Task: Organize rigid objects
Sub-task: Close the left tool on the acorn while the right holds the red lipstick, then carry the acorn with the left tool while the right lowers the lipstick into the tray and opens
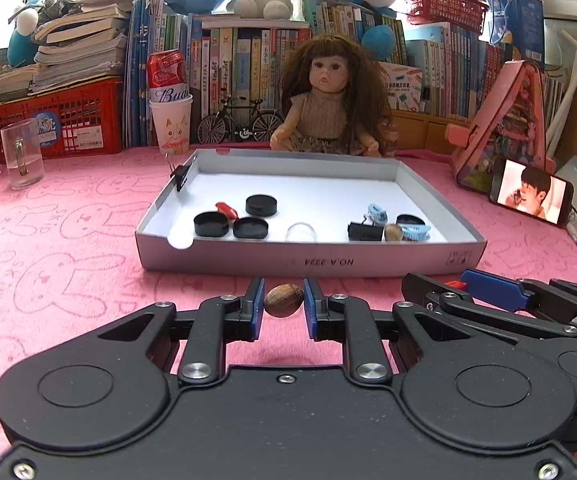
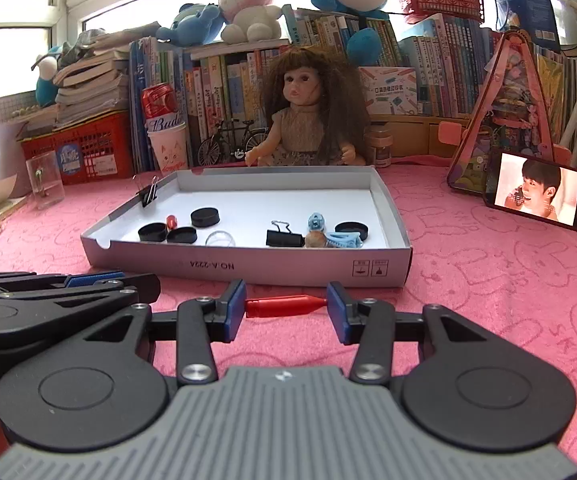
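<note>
My left gripper (image 1: 284,300) is shut on a brown nut (image 1: 283,300), held just in front of the grey cardboard tray (image 1: 308,258). My right gripper (image 2: 286,307) is shut on a red pointed cap (image 2: 284,306), gripped end to end, in front of the tray (image 2: 248,268). The tray holds black lids (image 1: 261,205), a red piece (image 1: 226,210), a clear dome (image 1: 301,233), a black binder clip (image 1: 364,231), another nut (image 1: 393,233) and light blue clips (image 1: 415,233). The right gripper also shows in the left wrist view (image 1: 484,288).
A doll (image 1: 330,100) sits behind the tray, with a toy bicycle (image 1: 240,122), a paper cup holding a can (image 1: 170,120), a glass mug (image 1: 22,152) and a red crate (image 1: 56,120). A phone (image 1: 532,192) leans at the right. Books line the back.
</note>
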Action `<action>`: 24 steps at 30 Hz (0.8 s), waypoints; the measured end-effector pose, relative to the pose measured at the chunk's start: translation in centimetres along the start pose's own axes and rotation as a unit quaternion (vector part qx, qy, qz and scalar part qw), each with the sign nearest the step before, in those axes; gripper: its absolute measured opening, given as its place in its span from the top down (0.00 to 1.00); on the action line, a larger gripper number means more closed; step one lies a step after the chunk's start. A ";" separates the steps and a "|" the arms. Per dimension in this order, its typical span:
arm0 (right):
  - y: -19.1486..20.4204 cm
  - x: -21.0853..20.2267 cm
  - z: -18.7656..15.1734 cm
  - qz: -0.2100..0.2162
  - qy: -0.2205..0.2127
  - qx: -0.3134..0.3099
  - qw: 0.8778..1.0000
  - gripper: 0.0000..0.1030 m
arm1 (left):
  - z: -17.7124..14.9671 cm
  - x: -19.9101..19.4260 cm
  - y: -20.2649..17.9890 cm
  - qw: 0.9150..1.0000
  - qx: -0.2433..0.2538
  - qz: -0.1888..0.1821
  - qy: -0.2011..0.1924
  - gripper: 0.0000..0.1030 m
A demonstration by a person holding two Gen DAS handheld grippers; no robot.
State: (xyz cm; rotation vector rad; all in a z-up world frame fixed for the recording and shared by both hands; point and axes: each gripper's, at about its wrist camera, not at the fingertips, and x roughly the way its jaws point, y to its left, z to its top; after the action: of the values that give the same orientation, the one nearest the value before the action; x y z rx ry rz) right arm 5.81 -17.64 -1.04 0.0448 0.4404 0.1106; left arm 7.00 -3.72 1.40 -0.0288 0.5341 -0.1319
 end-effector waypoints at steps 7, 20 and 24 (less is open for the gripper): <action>-0.3 0.5 1.3 -0.004 -0.009 0.012 1.000 0.50 | 1.6 0.5 -0.1 1.000 -0.004 -0.001 -0.008 0.81; -0.4 2.2 3.4 -0.004 -0.022 0.020 1.000 0.50 | 4.1 2.1 0.1 1.000 -0.004 -0.002 -0.020 0.81; -0.4 3.1 4.0 -0.005 -0.024 0.020 0.999 0.50 | 4.8 3.0 0.3 1.000 -0.004 -0.004 -0.022 0.81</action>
State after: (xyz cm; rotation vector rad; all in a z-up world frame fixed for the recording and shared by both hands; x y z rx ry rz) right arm 10.32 -17.75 1.23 0.0852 0.3945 0.0897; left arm 12.03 -3.88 3.97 -0.0409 0.4897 -0.1366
